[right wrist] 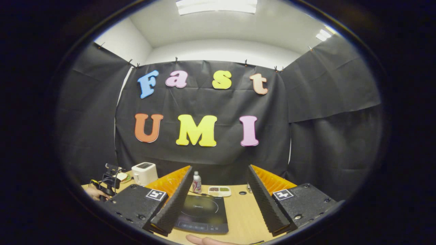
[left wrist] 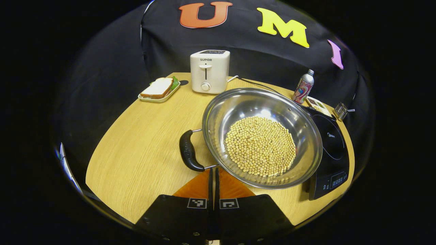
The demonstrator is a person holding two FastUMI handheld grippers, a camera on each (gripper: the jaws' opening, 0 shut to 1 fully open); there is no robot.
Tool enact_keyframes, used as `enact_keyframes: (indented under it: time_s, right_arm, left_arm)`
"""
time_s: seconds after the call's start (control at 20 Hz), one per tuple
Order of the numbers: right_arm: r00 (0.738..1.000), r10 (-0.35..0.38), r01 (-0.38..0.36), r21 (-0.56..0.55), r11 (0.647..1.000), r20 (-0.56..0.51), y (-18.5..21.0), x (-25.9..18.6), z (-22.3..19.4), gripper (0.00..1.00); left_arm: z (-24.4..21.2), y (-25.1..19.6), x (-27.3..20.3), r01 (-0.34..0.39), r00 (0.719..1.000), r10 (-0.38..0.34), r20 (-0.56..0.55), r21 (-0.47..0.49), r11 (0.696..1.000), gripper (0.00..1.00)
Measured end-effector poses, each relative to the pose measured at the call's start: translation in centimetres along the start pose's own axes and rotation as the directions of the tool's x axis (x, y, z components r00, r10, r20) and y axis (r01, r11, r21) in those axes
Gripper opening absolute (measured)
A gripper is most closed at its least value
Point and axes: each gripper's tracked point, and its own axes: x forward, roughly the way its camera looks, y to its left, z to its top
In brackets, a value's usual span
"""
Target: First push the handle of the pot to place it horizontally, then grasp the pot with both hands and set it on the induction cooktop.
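On the wooden table point(left wrist: 136, 153), the pot point(left wrist: 262, 136) sits with its far edge over the cooktop point(left wrist: 332, 149), a bed of soybeans point(left wrist: 260, 146) in its bottom. Its near handle point(left wrist: 189, 151) sticks out to the left, and the left gripper point(left wrist: 214, 180), fingers pressed together with nothing between them, hovers just in front of that handle's near end. By my reading the first step is in hand: closed fingers make a blunt pusher, and the next move calls for nudging the handle sideways until it lies level, gently enough that the beans stay put and the pot does not slide. Whether the handle is already level I cannot tell. The right gripper point(right wrist: 218, 200) is held high and well back, its fingers spread wide on empty air; it has to come down to the pot's other side for the two-handed lift. Its view takes in the cooktop point(right wrist: 204, 212) front-on between the fingers, a bottle point(right wrist: 197, 182) and the toaster point(right wrist: 144, 173). The left gripper view adds the pot, the beans and a sandwich point(left wrist: 158, 89).
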Motion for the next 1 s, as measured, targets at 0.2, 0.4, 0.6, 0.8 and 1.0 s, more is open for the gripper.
enact_keyframes:
  time_s: [0.2, 0.4, 0.6, 0.8, 1.0]
  right_arm:
    - [1.000, -0.005, 0.004, 0.023, 1.000, 0.019, 0.2, 1.0, 0.3, 0.96]
    - [1.000, -0.011, 0.011, 0.030, 1.000, 0.020, 0.3, 2.6, -0.3, 0.96]
    - [1.000, 0.006, -0.005, 0.050, 0.999, -0.021, 0.9, 4.2, -2.2, 0.96]
    - [0.997, 0.025, -0.019, 0.076, 0.997, -0.072, 1.5, 5.4, -4.3, 0.96]
    - [0.994, 0.021, -0.014, 0.065, 0.998, -0.106, 1.8, 6.4, -5.2, 0.96]
  left_arm:
    - [1.2, 1.3, 0.9, -0.014, 1.000, 0.014, -0.003, 0.000, 1.000, 0.10]
    - [2.6, 2.1, 1.7, -0.039, 0.999, 0.040, -0.006, 0.013, 0.999, 0.10]
    - [3.9, 2.6, 2.6, -0.045, 0.999, 0.045, -0.018, -0.013, 0.999, 0.10]
    - [5.0, 3.3, 3.4, -0.063, 0.998, 0.063, -0.019, 0.001, 0.998, 0.10]
    - [6.3, 3.2, 3.4, -0.067, 0.998, 0.067, 0.005, 0.010, 0.998, 0.10]
